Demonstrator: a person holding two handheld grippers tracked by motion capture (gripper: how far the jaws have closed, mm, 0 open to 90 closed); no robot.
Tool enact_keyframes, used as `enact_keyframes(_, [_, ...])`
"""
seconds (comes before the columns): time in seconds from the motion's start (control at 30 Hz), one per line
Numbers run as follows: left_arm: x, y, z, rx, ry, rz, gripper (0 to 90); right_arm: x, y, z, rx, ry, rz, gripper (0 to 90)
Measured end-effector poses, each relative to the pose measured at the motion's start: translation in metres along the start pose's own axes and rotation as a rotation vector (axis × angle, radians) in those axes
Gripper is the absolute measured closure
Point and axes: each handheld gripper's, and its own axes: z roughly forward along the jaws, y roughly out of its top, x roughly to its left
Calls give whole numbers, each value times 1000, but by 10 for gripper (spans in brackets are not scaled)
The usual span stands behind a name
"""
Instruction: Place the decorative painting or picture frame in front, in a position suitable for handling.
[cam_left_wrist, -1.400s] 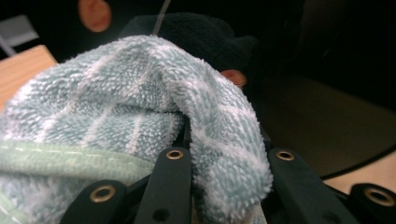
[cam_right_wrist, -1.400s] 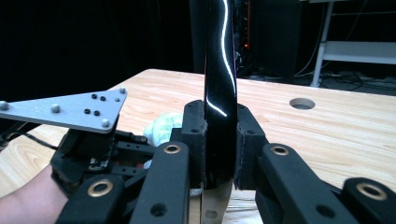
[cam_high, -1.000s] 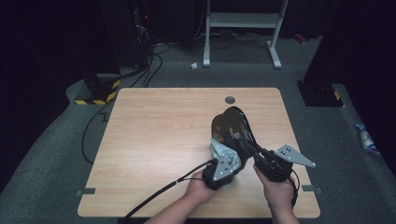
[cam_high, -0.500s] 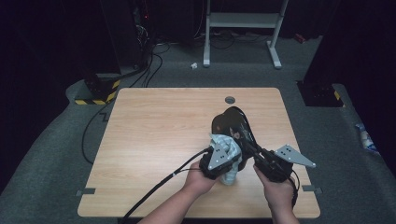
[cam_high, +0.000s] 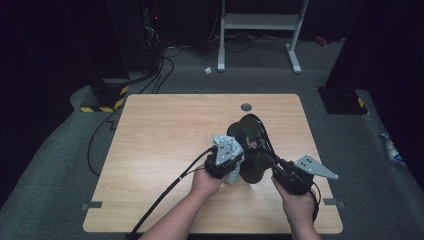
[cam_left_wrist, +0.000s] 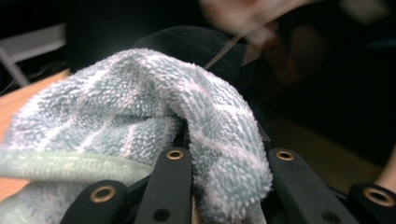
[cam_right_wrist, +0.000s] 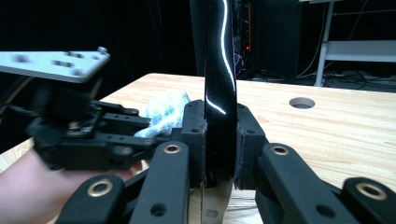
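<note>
A black glossy plate stands on its edge above the wooden table. My right gripper is shut on its rim. In the right gripper view the pads pinch the thin black plate from both sides, with the gripper right behind it. A light blue checked cloth is bunched in my left gripper, which is shut on it and presses it against the plate's left face. The left gripper view has the cloth bulging over its jaws, with the gripper under it.
A round cable hole lies near the table's far edge. A black cable trails off the front left. A white metal stand and a yellow-black striped block sit on the floor beyond.
My left gripper has moved up and away along the plate's left face with the cloth. The right gripper and the plate have stayed in place.
</note>
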Motion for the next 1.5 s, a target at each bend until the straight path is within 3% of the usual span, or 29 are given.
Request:
enact_keyframes(0.03, [-6, 2, -2, -13, -18, 4, 775, 0, 0, 0, 0, -1, 0, 784])
enact_keyframes(0.07, [-20, 5, -5, -37, -69, 5, 776, 0, 0, 0, -1, -2, -1, 784])
enact_keyframes(0.1, [-20, 5, -5, -37, -69, 5, 776, 0, 0, 0, -1, -2, -1, 784])
enact_keyframes(0.17, [-35, 8, -9, -61, -109, 26, 776, 0, 0, 0, -3, -1, 1, 784])
enact_keyframes(0.2, [-48, 11, -13, -81, -152, 31, 776, -1, 0, 0, -3, 0, 2, 784])
enact_keyframes(0.33, [-63, 12, -16, -93, -201, 44, 776, -1, 0, 0, -3, 2, 3, 784])
enact_keyframes(0.43, [-67, 8, -14, -81, -207, 66, 776, -1, 0, 0, -2, 3, 2, 784])
enact_keyframes(0.6, [-57, 6, -12, -83, -200, 48, 778, -2, 0, 0, 0, 4, 6, 784])
enact_keyframes(0.7, [-38, 2, -8, -65, -140, 11, 777, -2, -1, 0, 1, 2, 11, 784])
enact_keyframes(0.8, [-27, -3, -4, -49, -115, -8, 778, -2, 0, 0, 2, 1, 11, 784])
enact_keyframes(0.87, [-10, -17, 5, 10, -67, -24, 779, -3, -1, 0, 0, -1, 12, 784])
enact_keyframes(0.9, [-10, -17, 5, 10, -67, -24, 779, -3, -1, 0, 0, -1, 12, 784])
enact_keyframes(0.93, [-3, -27, 10, 57, -47, -30, 779, -3, -1, 0, 1, 0, 12, 784])
enact_keyframes(0.97, [-3, -27, 10, 57, -47, -30, 779, -3, -1, 0, 1, 0, 12, 784])
enact_keyframes(1.0, [2, -38, 16, 106, -33, -33, 780, -2, -1, 1, 1, -2, 11, 784])
enact_keyframes(1.07, [2, -43, 19, 131, -26, -28, 780, -2, -1, 1, 0, -4, 6, 784])
enact_keyframes(1.13, [-4, -48, 22, 173, -31, -4, 782, -1, -1, 1, -1, -7, 4, 784])
enact_keyframes(1.23, [-13, -50, 21, 192, -49, 21, 783, -1, -1, 1, -1, -8, 3, 784])
enact_keyframes(1.27, [-25, -49, 19, 192, -82, 46, 784, -1, -1, 1, -3, -6, 2, 785])
enact_keyframes(1.33, [-30, -49, 17, 191, -94, 57, 784, -1, -1, 1, -4, -5, 2, 785])
enact_keyframes(1.4, [-51, -46, 13, 182, -142, 86, 784, -2, -1, 2, -5, -4, 5, 785])
enact_keyframes(1.5, [-63, -43, 11, 171, -178, 107, 785, -2, -1, 2, -6, -3, 5, 784])
